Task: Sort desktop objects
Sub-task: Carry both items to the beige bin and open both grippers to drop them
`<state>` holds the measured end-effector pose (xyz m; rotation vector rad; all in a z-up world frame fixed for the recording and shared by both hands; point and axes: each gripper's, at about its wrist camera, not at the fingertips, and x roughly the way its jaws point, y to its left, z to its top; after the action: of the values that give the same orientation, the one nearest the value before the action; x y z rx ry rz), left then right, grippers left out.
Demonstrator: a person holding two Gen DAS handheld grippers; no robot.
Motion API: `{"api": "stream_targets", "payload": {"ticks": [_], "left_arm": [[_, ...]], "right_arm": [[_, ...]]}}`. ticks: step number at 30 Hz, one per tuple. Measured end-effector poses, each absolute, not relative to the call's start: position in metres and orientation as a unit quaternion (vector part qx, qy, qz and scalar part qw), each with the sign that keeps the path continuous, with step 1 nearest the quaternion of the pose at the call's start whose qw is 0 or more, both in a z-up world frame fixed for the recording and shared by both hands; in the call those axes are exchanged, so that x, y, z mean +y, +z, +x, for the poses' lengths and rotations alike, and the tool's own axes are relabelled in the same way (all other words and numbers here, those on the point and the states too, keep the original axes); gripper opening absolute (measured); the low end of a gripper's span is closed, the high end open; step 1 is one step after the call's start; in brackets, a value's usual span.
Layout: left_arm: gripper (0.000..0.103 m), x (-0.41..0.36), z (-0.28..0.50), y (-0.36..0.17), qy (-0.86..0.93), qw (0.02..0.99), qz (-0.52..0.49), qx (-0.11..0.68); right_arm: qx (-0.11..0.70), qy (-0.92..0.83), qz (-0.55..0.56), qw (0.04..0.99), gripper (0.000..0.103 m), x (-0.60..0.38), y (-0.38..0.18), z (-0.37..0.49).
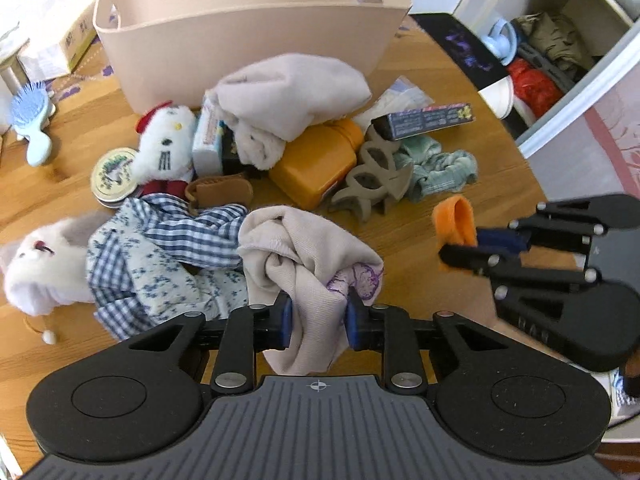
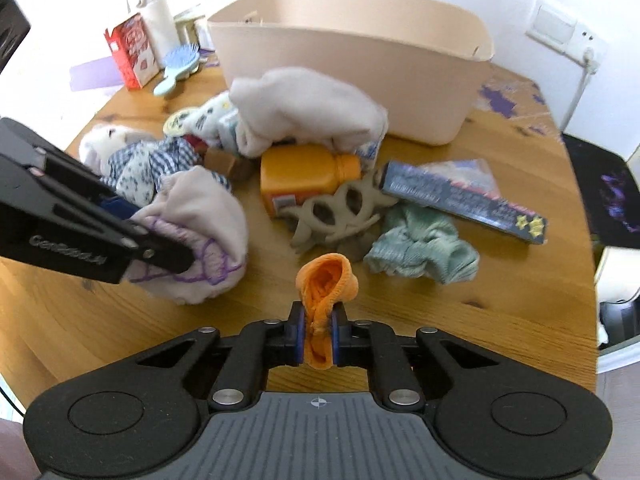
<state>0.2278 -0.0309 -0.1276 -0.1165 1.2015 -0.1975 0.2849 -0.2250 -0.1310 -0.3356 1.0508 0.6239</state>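
Observation:
My left gripper (image 1: 320, 320) is shut on a beige cloth (image 1: 308, 256) with purple stitching, bunched up above the wooden table (image 1: 400, 240). The right wrist view shows this left gripper (image 2: 160, 252) with the same cloth (image 2: 200, 216) at its left. An orange fabric piece (image 2: 326, 280) is pinched between the blue pads of my right gripper (image 2: 317, 336), which is shut on it. In the left wrist view that gripper (image 1: 460, 248) and the orange piece (image 1: 456, 216) are at the right. Behind the clutter stands a beige basket (image 2: 352, 72).
The pile holds an orange bottle (image 2: 300, 180), a grey claw clip (image 2: 340, 212), a green fabric bunch (image 2: 420, 248), a dark box (image 2: 460, 200), another pale cloth (image 2: 304, 108), a checked cloth (image 1: 160, 248) and white plush toys (image 1: 168, 140). A blue hairbrush (image 2: 176, 66) lies far left.

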Motion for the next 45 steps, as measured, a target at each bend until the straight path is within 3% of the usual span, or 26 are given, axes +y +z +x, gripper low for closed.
{"api": "stream_targets", "payload": {"ticks": [22,38,45], "left_arm": [[0.025,0.027,0.233,-0.034,-0.045,0.875,-0.035,0.481],[0.025,0.048,0.313,0.009,-0.017,0.896,-0.008,0.444],[0.025,0.044,0.368,0.003,0.001,0.897,0.001,0.441]], "right_arm": [[0.405,0.297,-0.187,0.844,0.012,-0.213,-0.059,0.315],[0.349,0.301,-0.211,0.862,0.012,-0.191,-0.027,0.395],[0.336,0.29,-0.216,0.87,0.012,-0.186,-0.022,0.435]]}}
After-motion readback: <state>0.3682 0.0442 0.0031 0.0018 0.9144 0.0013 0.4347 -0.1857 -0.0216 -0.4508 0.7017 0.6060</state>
